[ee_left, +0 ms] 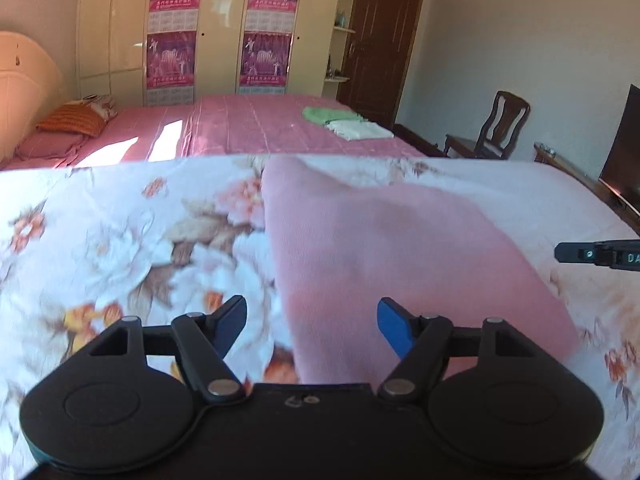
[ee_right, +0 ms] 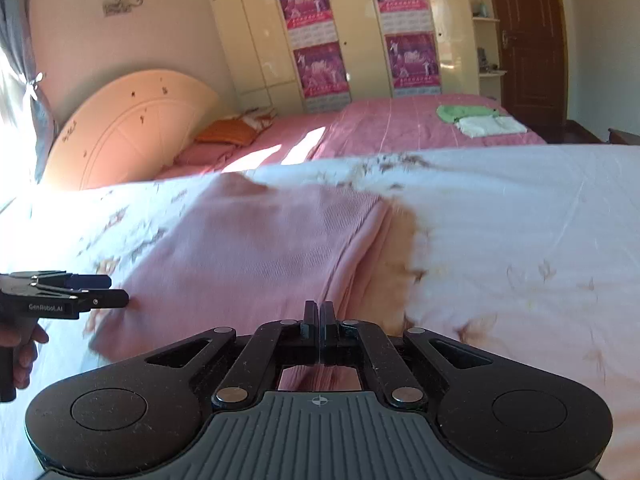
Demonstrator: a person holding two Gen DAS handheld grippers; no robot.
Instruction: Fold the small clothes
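Observation:
A pink garment (ee_left: 392, 256) lies partly folded on a floral bedsheet (ee_left: 120, 240). My left gripper (ee_left: 312, 322) is open, its blue-padded jaws wide apart, just above the garment's near left edge. It also shows at the left of the right wrist view (ee_right: 116, 290). My right gripper (ee_right: 319, 314) has its jaws together at the near edge of the pink garment (ee_right: 256, 248); whether cloth is pinched between them is hidden. Its tip shows at the right edge of the left wrist view (ee_left: 576, 254).
A second bed with a pink cover (ee_left: 256, 128) stands behind, with a green cloth (ee_left: 326, 115) and a folded white cloth (ee_left: 358, 130) on it. Pillows (ee_left: 76, 122) lie at its head. A wooden chair (ee_left: 492, 128), a wardrobe (ee_left: 216, 28) and a dark door (ee_left: 384, 40) stand farther back.

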